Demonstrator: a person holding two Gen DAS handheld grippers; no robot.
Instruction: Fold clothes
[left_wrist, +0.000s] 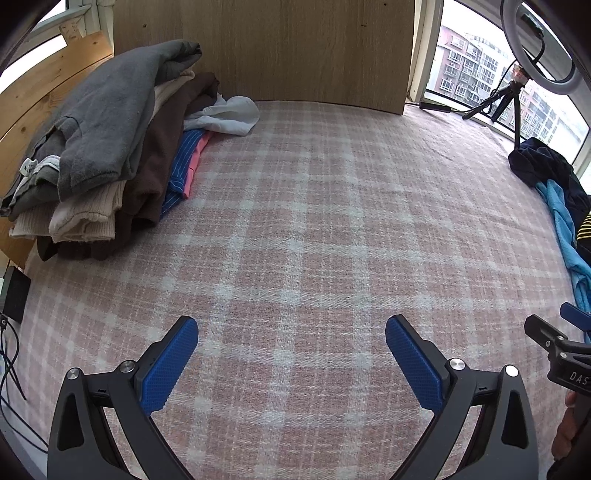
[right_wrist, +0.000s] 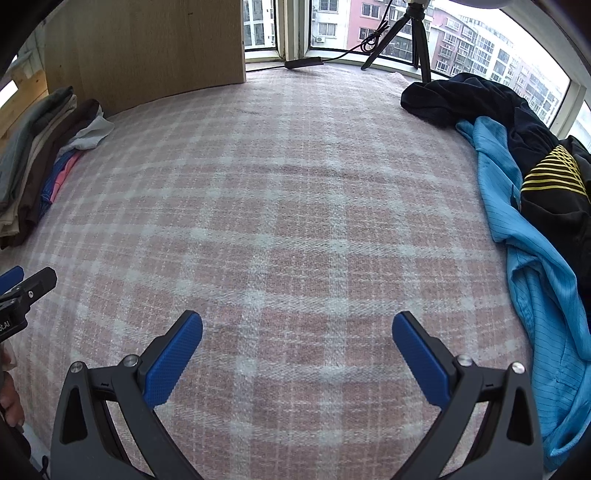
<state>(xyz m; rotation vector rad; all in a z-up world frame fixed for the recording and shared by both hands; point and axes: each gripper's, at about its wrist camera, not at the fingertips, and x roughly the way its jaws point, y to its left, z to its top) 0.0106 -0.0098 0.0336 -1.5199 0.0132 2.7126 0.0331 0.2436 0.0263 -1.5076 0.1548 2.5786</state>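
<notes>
Left gripper (left_wrist: 291, 325): fingers spread wide, holding nothing, above the plaid blanket (left_wrist: 314, 221).
Right gripper (right_wrist: 297, 321): fingers likewise spread, nothing between them.
Folded stack (left_wrist: 99, 155): far left, grey sweatshirt on top.
Unfolded pile (right_wrist: 524, 192): right edge; blue shirt (right_wrist: 532, 266), dark garments, possibly a jacket.

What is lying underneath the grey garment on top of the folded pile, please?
Under the grey garment lie a cream knit, a brown garment, then a blue striped piece with a pink edge. How far each layer extends beneath is covered.
</notes>
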